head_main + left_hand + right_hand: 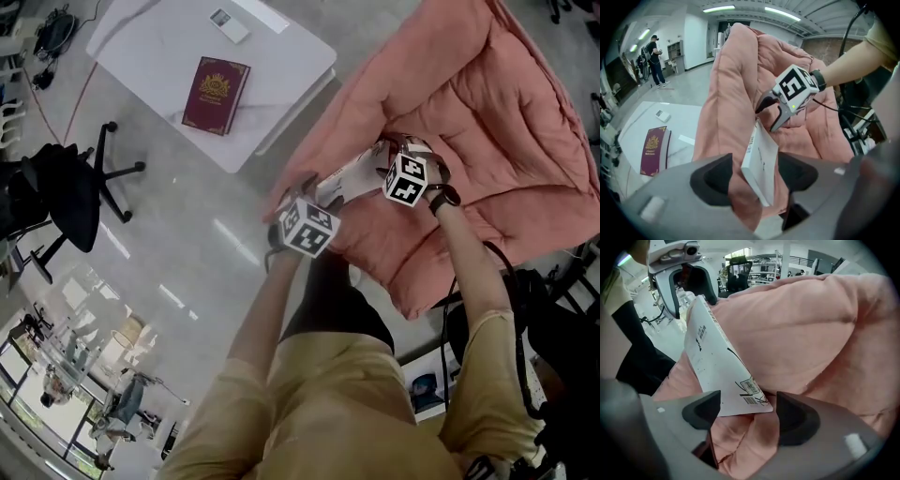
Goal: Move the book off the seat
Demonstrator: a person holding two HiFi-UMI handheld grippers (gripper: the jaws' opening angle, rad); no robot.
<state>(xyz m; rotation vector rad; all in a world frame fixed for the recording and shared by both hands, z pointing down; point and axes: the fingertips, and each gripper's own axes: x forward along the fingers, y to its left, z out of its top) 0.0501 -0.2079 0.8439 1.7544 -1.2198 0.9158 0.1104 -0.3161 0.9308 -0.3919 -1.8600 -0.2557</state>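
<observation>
1 thin white paperback book (719,366), barcode on back cover, stands tilted on edge vs. soft pink padded fabric seat (487,122), nr its front edge.

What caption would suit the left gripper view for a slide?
Left gripper, jaws apart, straddles a white book on the pink seat, open right gripper at its far end.

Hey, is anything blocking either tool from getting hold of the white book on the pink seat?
Nothing visible is. The white book stands between the open jaws of the left tool, and its corner sits between those of the right tool. Only the pink cushion lies under it.
</observation>
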